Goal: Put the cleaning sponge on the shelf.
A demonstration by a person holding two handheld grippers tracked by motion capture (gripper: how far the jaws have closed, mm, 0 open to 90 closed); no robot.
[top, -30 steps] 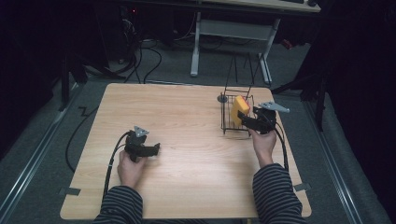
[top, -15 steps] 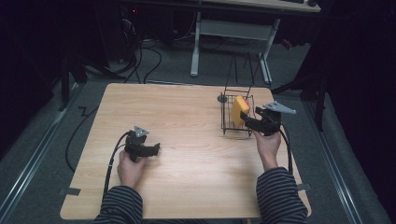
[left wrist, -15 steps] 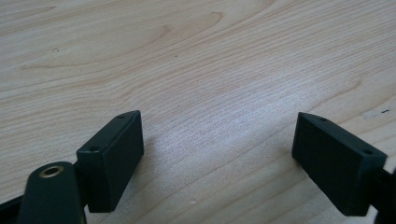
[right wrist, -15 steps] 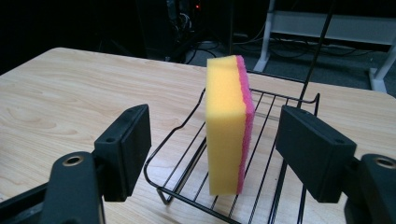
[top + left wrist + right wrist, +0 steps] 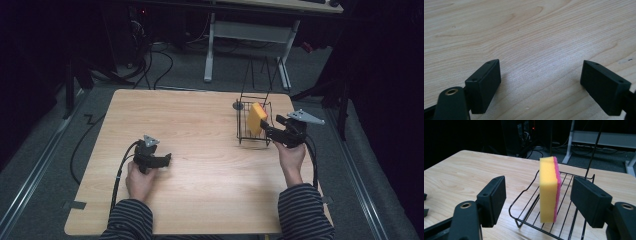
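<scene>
Standing on edge in the rack (image 5: 529, 220) at far right, the sponge (image 5: 547, 192), judged light and squashy, is best pinched across its broad faces by the right gripper (image 5: 537, 200), whose spread jaws, just closing slightly, flank it untouched, while the left gripper (image 5: 541, 82) is held spread over bare table (image 5: 529, 30).

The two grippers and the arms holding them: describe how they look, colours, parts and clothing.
Both the left gripper and the right gripper are black, each with two blocky rectangular jaws showing small screw holes and a brass-ringed hole at the base. A grey three-cornered plate sits on top of each, and a black cable trails from each. The person's sleeves are dark with thin light stripes.
</scene>
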